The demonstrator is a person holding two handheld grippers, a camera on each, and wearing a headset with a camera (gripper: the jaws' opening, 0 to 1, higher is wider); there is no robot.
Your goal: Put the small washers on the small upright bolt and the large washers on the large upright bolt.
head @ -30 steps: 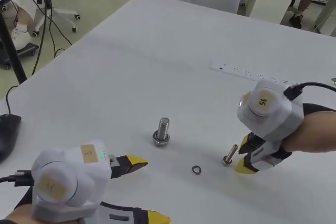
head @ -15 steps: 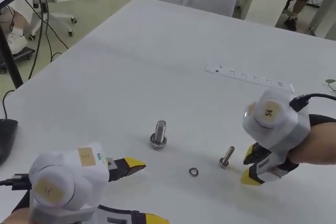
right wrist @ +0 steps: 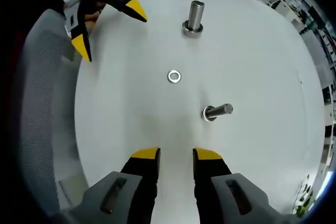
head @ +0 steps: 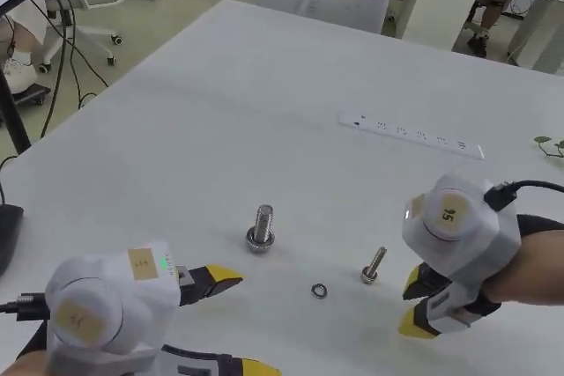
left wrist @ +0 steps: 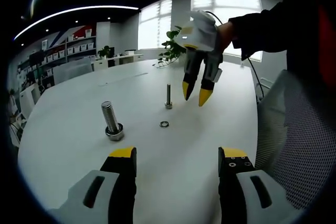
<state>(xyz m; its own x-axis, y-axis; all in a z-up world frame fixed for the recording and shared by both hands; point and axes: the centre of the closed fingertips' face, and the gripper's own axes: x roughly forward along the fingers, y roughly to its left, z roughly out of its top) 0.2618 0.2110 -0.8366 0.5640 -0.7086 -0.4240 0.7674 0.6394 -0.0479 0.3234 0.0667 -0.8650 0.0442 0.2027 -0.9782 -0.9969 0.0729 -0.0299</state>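
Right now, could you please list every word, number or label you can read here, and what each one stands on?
"15": round yellow sticker on top of the right gripper; digits tilted, reading uncertain.
Two yellow stickers on the left gripper: marks too blurred to read.
Power strip: markings too small to read.

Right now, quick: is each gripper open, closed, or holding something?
Left gripper: wide open, holding nothing.
Right gripper: open by a narrow gap, holding nothing.
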